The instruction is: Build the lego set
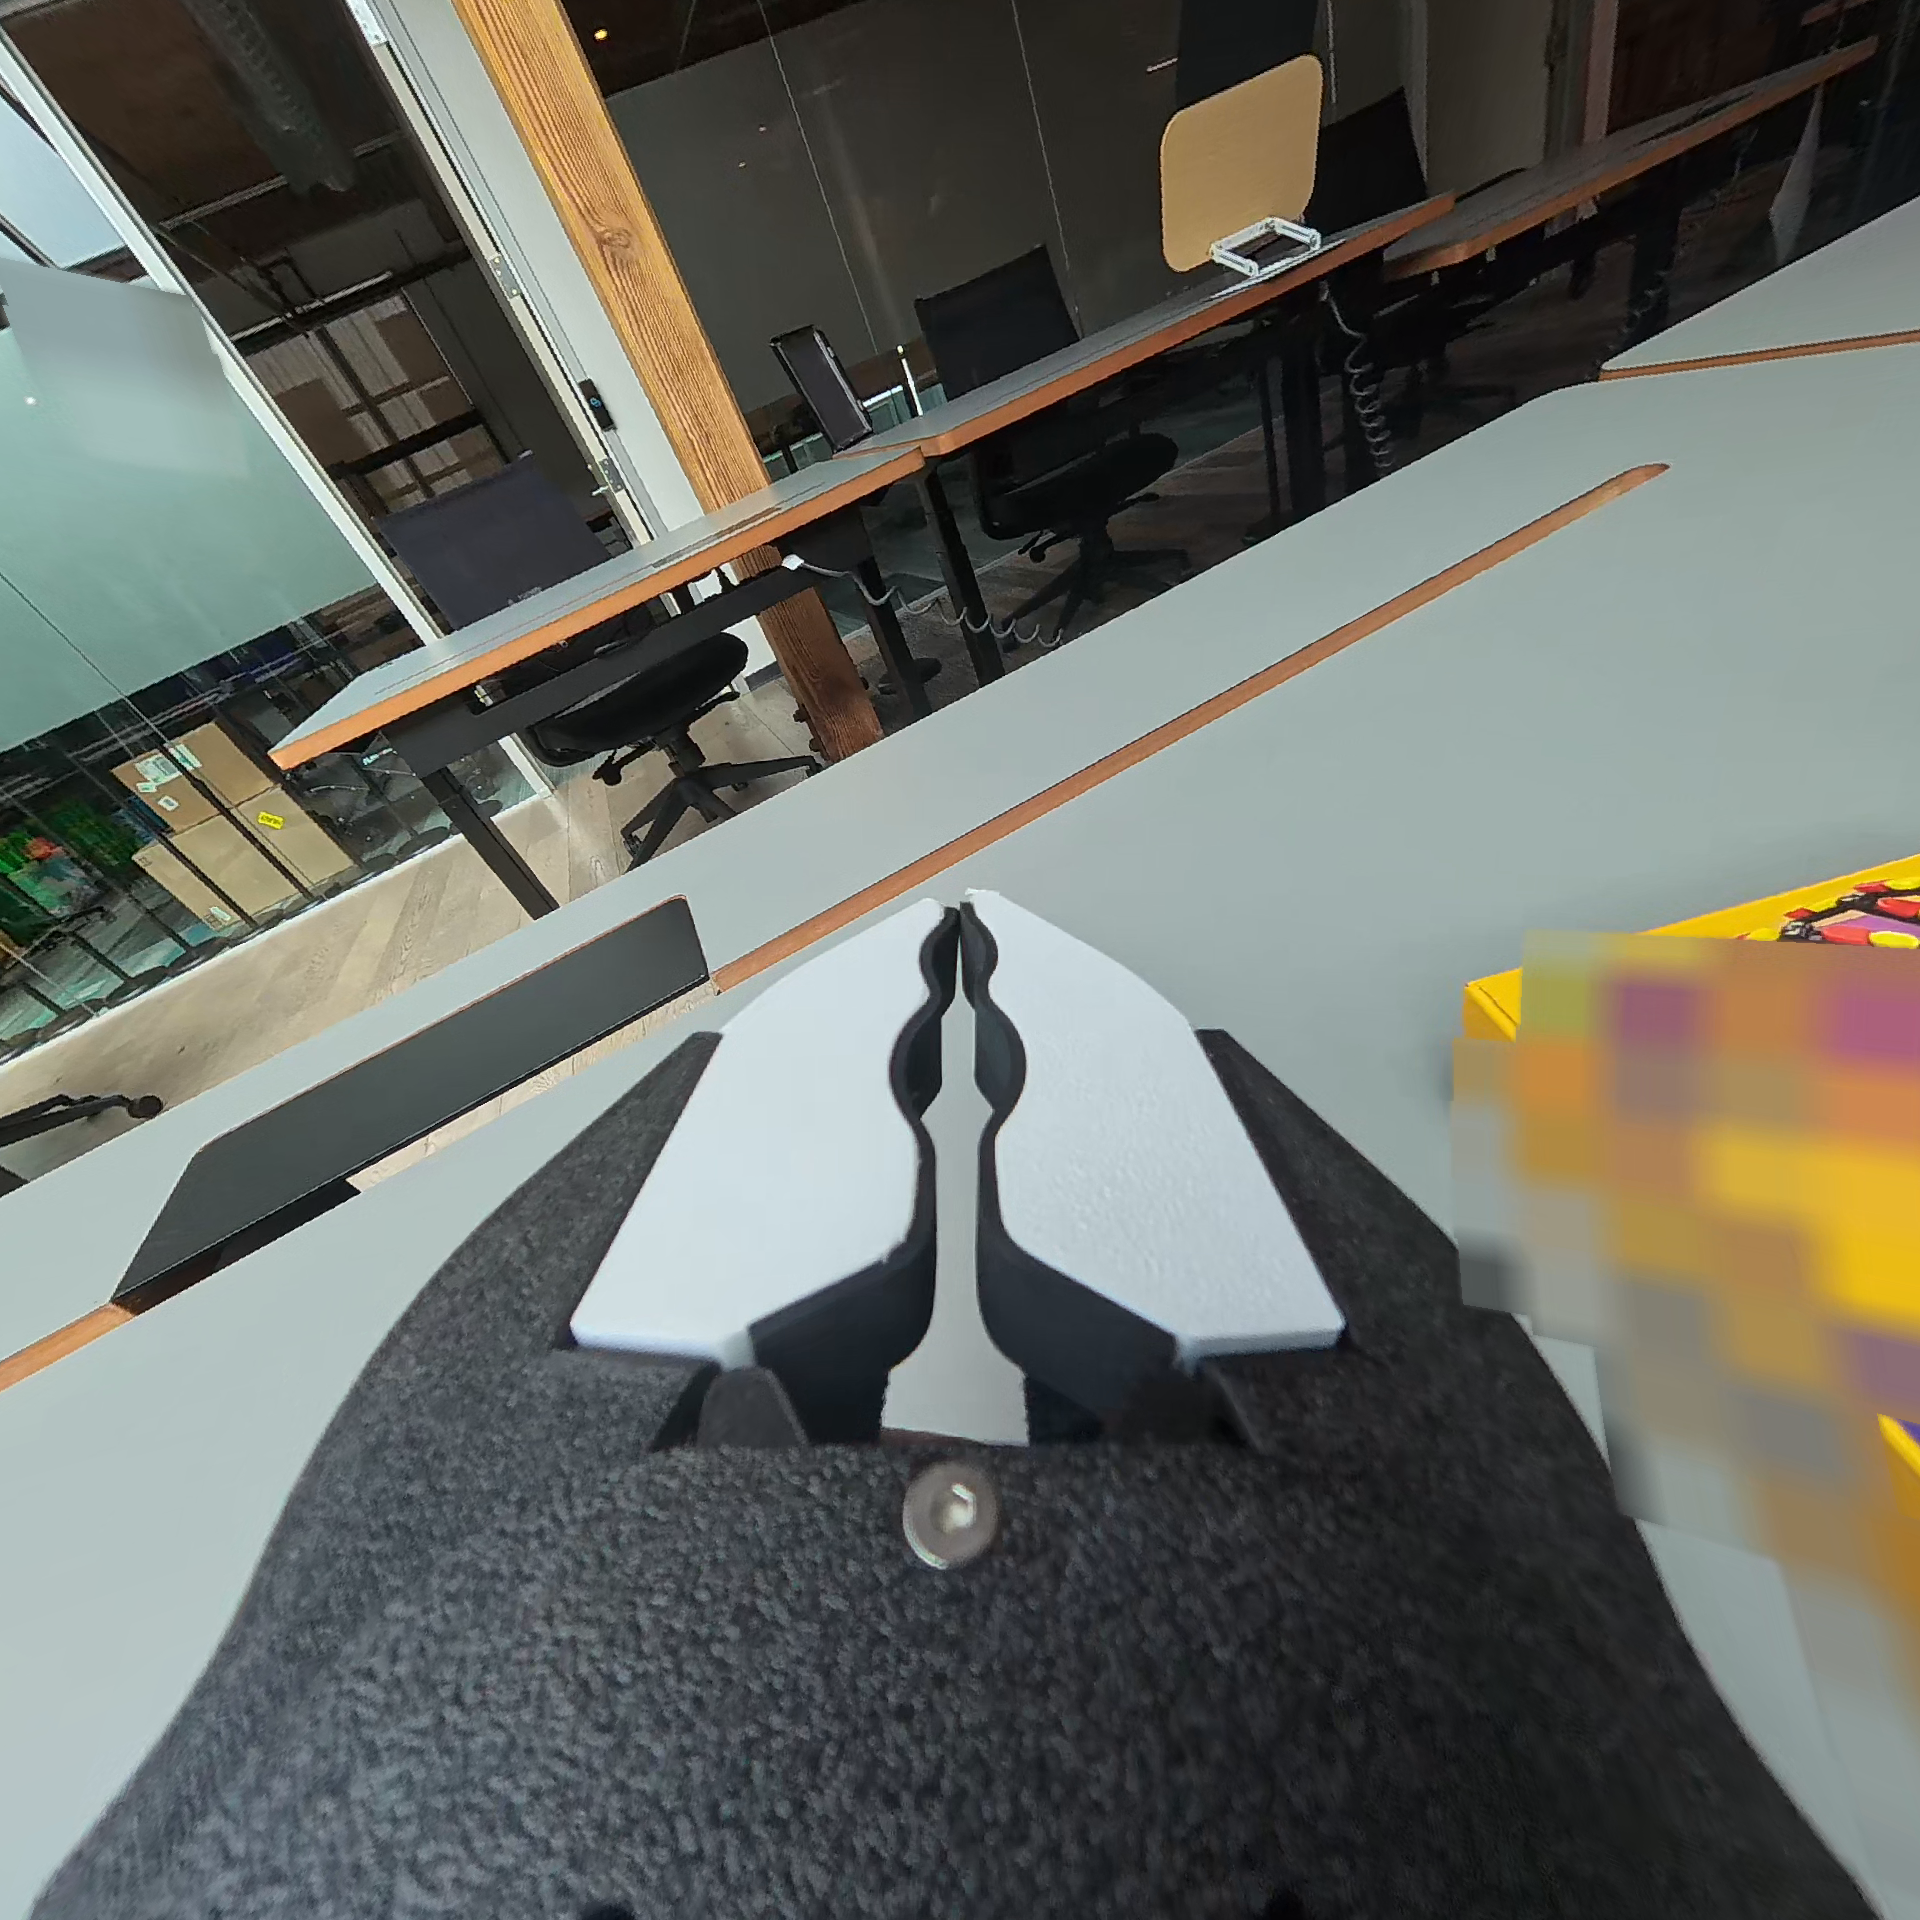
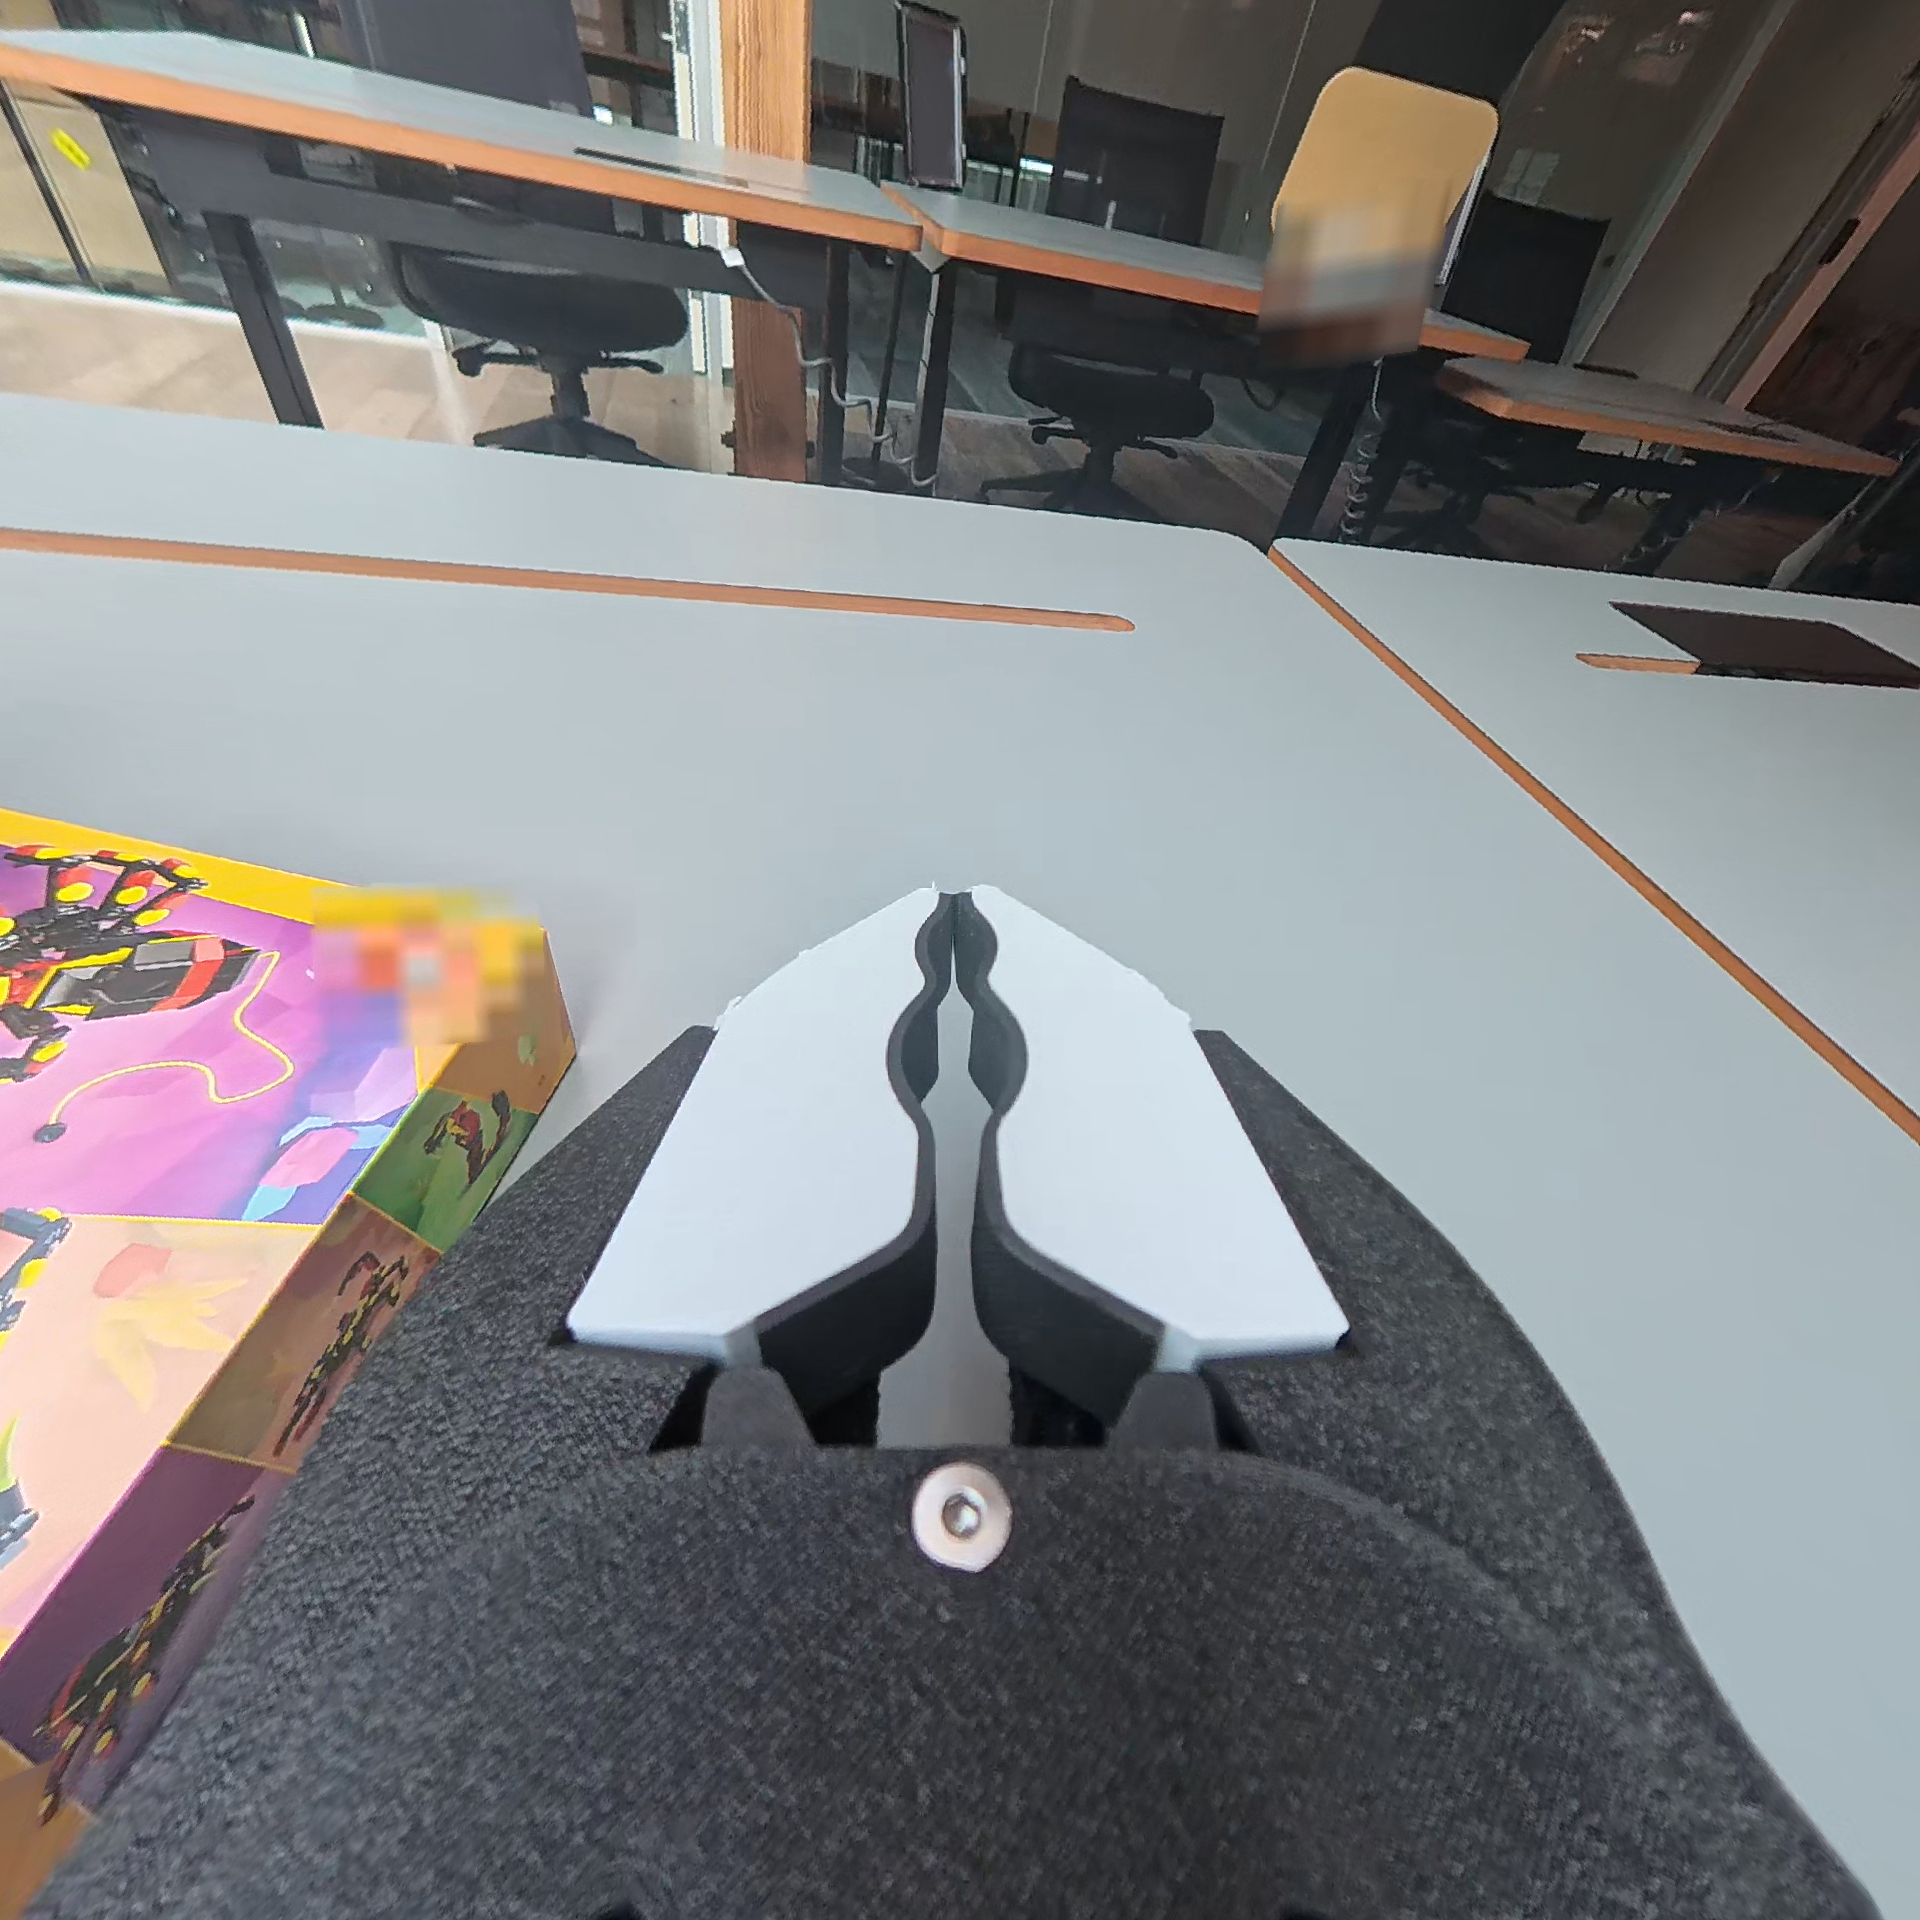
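Note:
The lego set is a closed yellow and purple box (image 2: 208, 1164) lying flat on the grey table (image 2: 935, 748). In the right wrist view it lies at the lower left, just left of my right gripper (image 2: 953, 894), which is shut and empty above the table. In the left wrist view the box (image 1: 1496, 1003) shows at the right edge, mostly under a mosaic patch. My left gripper (image 1: 958, 902) is shut and empty, with its tips touching, to the left of the box. No loose bricks are in view.
A wood-edged cable slot (image 2: 582, 590) runs across the table beyond the box. A black flap (image 1: 416, 1101) lies in the table at the left. A second table (image 2: 1714, 790) adjoins on the right. Desks and office chairs (image 2: 540, 301) stand beyond the far edge. Spacing between my two grippers at the tips: around 30 cm. The black flap (image 1: 416, 1101) is about 35 cm from my left fingertips.

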`<state>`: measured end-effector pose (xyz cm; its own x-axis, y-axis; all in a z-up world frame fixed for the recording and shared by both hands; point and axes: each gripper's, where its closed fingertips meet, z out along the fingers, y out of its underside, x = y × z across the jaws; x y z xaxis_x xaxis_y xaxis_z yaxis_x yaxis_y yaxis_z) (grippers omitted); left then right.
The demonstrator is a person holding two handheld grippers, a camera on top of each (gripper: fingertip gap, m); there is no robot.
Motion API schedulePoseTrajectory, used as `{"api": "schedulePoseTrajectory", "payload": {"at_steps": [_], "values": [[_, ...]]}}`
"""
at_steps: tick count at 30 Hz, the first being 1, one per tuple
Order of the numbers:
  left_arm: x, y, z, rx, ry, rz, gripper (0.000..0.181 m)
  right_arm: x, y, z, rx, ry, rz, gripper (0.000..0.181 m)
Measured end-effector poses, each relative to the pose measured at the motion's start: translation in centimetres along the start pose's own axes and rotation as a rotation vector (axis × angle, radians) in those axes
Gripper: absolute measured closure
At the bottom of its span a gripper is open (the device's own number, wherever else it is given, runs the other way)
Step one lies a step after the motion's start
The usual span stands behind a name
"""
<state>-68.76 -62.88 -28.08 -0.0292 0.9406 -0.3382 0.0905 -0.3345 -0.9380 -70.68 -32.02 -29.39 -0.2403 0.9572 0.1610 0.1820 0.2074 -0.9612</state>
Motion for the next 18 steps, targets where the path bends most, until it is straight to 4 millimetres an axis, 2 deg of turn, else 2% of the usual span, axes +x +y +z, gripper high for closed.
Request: {"api": "schedulePoseTrajectory", "payload": {"at_steps": [2, 4, 6, 8, 10, 13, 15, 17, 18], "values": [[0.1, -0.1, 0.0, 0.001, 0.006, 0.002, 0.178, -0.1, 0.0, 0.0, 0.0, -0.006, 0.001, 0.181], [0.7, 0.0, 0.0, -0.015, 0.042, -0.007, 0.167, -0.2, 0.1, -0.1, -0.003, -0.01, -0.004, 0.178], [1.3, -0.3, -0.1, -0.041, 0.101, -0.015, 0.155, -0.6, 0.3, -0.3, -0.018, -0.037, -0.002, 0.165], [2.3, -0.9, -0.9, -0.068, 0.214, -0.017, 0.146, -1.4, 0.4, -1.4, -0.059, -0.126, 0.03, 0.149], [3.4, -1.5, -2.4, -0.097, 0.362, 0.021, 0.145, -2.6, -0.1, -3.7, -0.072, -0.273, 0.029, 0.144], [5.7, -3.2, -6.5, -0.048, 0.609, 0.123, 0.151, -5.4, -0.7, -9.3, -0.066, -0.557, -0.047, 0.151], [7.4, -3.6, -9.5, -0.032, 0.751, 0.208, 0.158, -7.5, 0.0, -12.9, -0.091, -0.697, -0.105, 0.155], [8.8, -3.3, -11.7, -0.052, 0.842, 0.265, 0.175, -8.7, 1.3, -15.0, -0.121, -0.733, -0.185, 0.169], [9.6, -3.0, -12.6, -0.068, 0.896, 0.284, 0.181, -9.4, 2.0, -15.6, -0.136, -0.748, -0.218, 0.171]]}}
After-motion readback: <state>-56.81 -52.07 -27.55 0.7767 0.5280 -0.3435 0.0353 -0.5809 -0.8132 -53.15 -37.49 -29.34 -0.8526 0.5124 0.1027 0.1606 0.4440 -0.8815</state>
